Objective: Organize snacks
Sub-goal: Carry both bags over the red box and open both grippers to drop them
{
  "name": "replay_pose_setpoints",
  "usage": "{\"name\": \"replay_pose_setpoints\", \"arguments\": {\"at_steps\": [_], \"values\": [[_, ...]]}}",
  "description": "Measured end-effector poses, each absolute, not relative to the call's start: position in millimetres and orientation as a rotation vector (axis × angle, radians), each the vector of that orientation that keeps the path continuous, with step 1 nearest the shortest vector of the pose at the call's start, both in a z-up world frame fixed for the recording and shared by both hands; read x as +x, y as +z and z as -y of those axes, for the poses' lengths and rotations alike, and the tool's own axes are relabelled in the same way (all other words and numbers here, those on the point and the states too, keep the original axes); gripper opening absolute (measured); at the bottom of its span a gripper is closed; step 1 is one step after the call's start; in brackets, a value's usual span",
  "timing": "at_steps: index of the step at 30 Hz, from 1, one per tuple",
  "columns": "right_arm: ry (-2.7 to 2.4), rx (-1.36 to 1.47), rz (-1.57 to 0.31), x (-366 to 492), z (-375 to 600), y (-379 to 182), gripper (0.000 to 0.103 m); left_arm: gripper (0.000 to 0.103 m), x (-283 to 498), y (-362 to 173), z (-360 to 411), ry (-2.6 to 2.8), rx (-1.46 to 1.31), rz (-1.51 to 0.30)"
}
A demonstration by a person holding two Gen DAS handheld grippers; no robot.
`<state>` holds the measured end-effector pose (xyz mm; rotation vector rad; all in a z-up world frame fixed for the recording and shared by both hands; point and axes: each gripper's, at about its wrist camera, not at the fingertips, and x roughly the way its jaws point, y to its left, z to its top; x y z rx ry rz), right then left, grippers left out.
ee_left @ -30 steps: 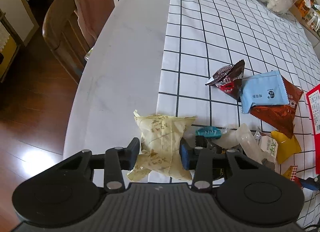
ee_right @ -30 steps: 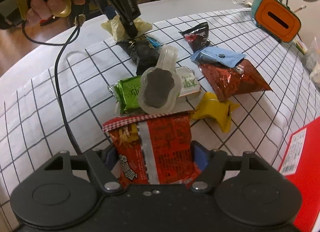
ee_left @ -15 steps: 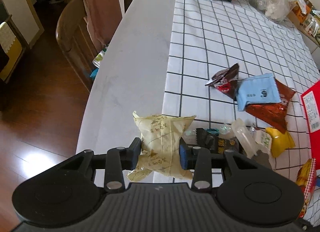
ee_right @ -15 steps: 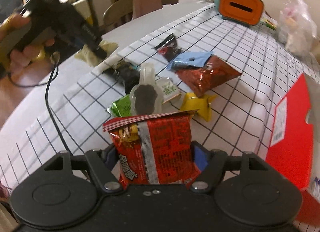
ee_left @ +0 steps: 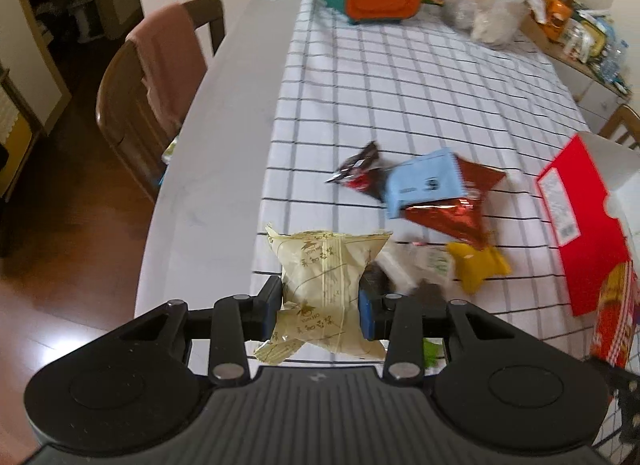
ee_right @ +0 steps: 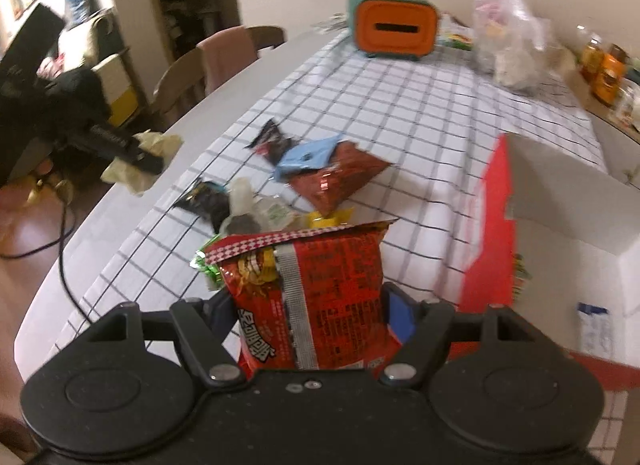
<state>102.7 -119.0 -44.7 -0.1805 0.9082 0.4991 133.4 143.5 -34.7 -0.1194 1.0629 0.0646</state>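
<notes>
Left gripper (ee_left: 322, 307): clamped on cream packet (ee_left: 326, 285). Right gripper (ee_right: 308, 315): clamped on red noodle bag (ee_right: 316, 297) (both above worktop (ee_left: 208, 169)); red box (ee_right: 492, 225) beside.

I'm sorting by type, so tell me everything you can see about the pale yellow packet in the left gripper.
The pale yellow packet is a puffy, pillow-shaped wrapper of crinkly, thin plastic or paper, printed with brown characters and a seam down its back. The left gripper is shut on its middle, pads pinching both sides. It hangs clear of the table's edge, crimped ends above and below, touching nothing else.
</notes>
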Motion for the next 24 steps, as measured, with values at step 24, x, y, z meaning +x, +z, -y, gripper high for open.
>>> {"name": "replay_pose_setpoints", "arguments": {"at_steps": [24], "values": [[0.316, -0.045, -0.866, 135, 262, 8, 0.073, 0.038, 137, 40, 67, -0.146, 0.081, -0.944]]}}
